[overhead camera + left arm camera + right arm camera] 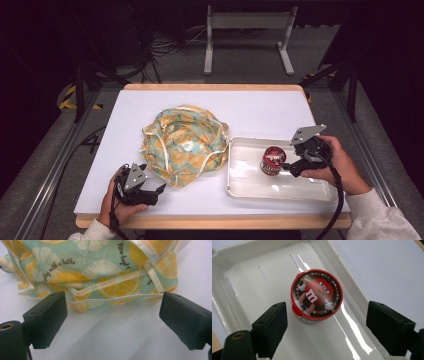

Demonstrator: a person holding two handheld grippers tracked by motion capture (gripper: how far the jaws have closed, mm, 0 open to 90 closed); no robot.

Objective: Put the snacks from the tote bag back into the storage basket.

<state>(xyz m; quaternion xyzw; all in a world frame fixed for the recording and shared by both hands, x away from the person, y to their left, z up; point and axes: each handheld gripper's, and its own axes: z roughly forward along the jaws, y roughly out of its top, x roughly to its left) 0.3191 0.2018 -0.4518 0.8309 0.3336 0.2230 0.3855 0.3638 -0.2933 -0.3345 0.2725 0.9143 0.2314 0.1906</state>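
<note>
Standing upright in the white plastic tray (pixel 320 192), the small round red-lidded candy tub (pixel 316 295) sits just ahead of my right gripper (pixel 325 327), jaws released w/ nothing between; left gripper (pixel 112 322) gapes too, further off.

A table (pixel 150 102) with a white top and a light wooden edge is seen from the high view, standing on a grey floor. On its middle, a crumpled fabric bag (pixel 184 144) printed with orange slices on pale green is laid, its cream straps draped over it, with its near hem resting flat on the white surface in the left gripper view. Just beside the bag, towards the right edge of the table, a shallow white tray (pixel 240 187) is set directly on the top, apart from the bag by a narrow gap.
</note>
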